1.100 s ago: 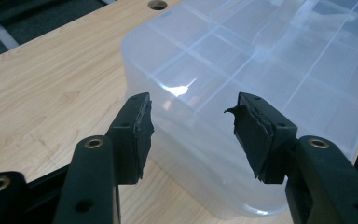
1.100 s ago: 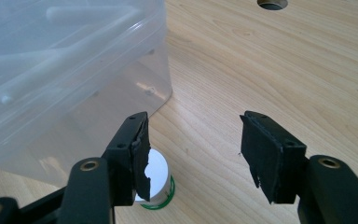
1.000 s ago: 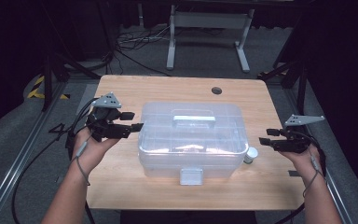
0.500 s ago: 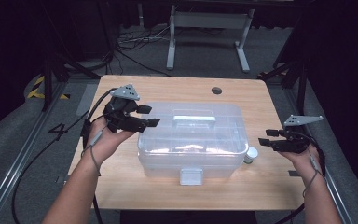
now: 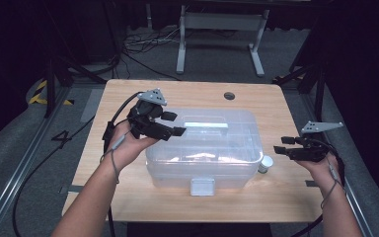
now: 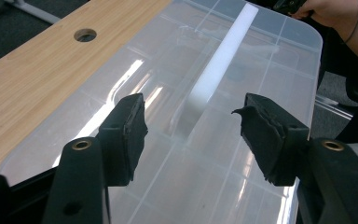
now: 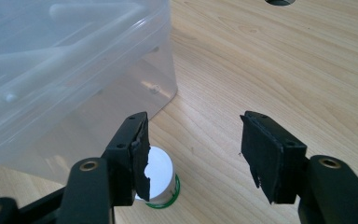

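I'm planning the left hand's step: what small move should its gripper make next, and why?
Probably lower the left gripper onto the white handle of the clear lidded box. Its jaws have just been opening, with nothing between them, and they hover above the lid in line with that handle.

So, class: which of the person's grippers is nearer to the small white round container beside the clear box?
Right. The right gripper hovers just by the white container, open. The left gripper is over the clear box's lid at its far end, jaws just opening, nothing between them.
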Demonstrator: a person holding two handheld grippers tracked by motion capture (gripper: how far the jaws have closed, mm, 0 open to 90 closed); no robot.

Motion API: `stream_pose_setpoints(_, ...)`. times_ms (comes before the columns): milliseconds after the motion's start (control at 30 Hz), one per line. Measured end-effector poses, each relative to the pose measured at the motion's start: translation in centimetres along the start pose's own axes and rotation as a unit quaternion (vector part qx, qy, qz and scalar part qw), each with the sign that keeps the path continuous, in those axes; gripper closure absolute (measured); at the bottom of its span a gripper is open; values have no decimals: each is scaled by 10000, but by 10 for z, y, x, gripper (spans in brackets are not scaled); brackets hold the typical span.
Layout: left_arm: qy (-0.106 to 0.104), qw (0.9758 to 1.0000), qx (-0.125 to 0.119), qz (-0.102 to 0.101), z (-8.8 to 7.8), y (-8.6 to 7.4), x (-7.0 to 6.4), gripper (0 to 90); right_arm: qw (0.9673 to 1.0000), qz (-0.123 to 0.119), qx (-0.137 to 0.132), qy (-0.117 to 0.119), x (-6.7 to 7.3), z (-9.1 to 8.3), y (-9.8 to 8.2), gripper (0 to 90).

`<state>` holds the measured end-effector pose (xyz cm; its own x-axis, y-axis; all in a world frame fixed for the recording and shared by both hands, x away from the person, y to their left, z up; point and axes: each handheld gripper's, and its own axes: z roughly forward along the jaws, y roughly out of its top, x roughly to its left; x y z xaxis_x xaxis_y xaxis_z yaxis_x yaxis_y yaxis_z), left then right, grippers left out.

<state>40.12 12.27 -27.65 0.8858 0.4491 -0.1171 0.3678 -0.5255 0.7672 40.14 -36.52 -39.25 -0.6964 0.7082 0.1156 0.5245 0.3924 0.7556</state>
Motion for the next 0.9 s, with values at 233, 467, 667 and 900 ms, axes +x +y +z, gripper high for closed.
stream_pose_setpoints(233, 45, 9998, 198, -86, 14, 4, -1, 503, 10000, -17, 14, 13, 1, 1, 0, 424)
stream_pose_setpoints(467, -63, 9992, 325, 224, 29, 7, -7, 505, 10000, -1, 39, 10, 1, 2, 0, 422)
stream_pose_setpoints(667, -114, 9989, 449, 59, 36, 8, -5, 556, 10000, -9, 53, 17, 2, 3, 1, 421)
stream_pose_setpoints(900, 63, 9992, 363, 141, 37, 8, -6, 636, 10000, -26, 75, 6, 1, 4, 0, 416)
